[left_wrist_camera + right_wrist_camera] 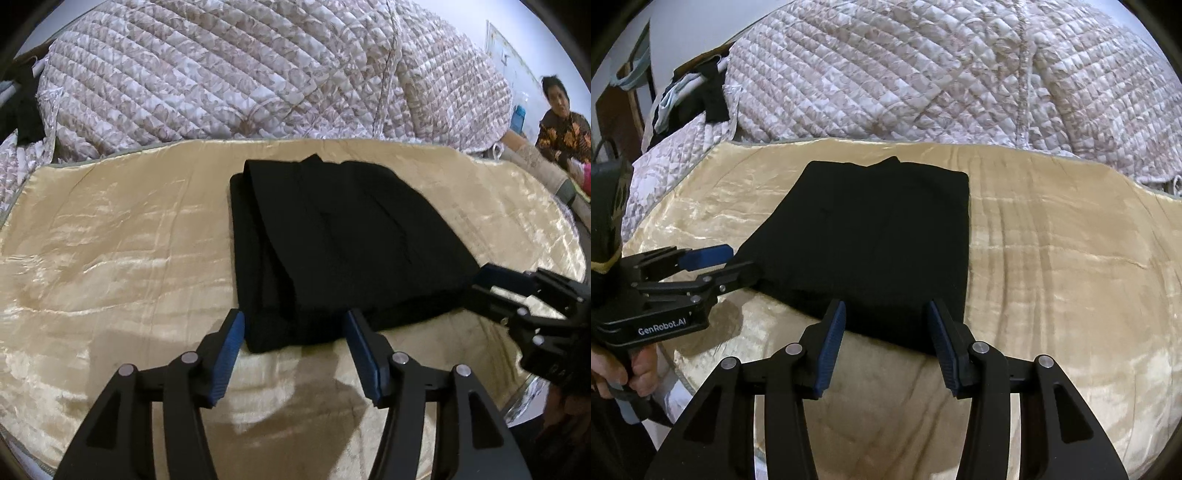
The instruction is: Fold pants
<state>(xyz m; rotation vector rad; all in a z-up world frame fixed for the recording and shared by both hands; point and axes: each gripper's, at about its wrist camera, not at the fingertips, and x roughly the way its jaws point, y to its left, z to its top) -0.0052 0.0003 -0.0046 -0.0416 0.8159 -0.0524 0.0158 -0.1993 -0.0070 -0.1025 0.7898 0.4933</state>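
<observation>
One pair of black pants (340, 251), folded into a stack on my gold cloth (110, 240) | two grippers at its near edge | my left gripper (293, 328) parted, gripping nothing | my right gripper (886, 314) parted, gripping nothing | one quilt (923, 74) behind.

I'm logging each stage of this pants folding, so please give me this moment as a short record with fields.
garment: black pants, folded into a compact stack
surface: shiny gold sheet
behind: quilted blanket, heaped
left gripper: open, pads either side of the stack's near edge, not pressing
right gripper: open, at the near edge, nothing held
bystander: person seated at far right
stage: fold looks finished
</observation>
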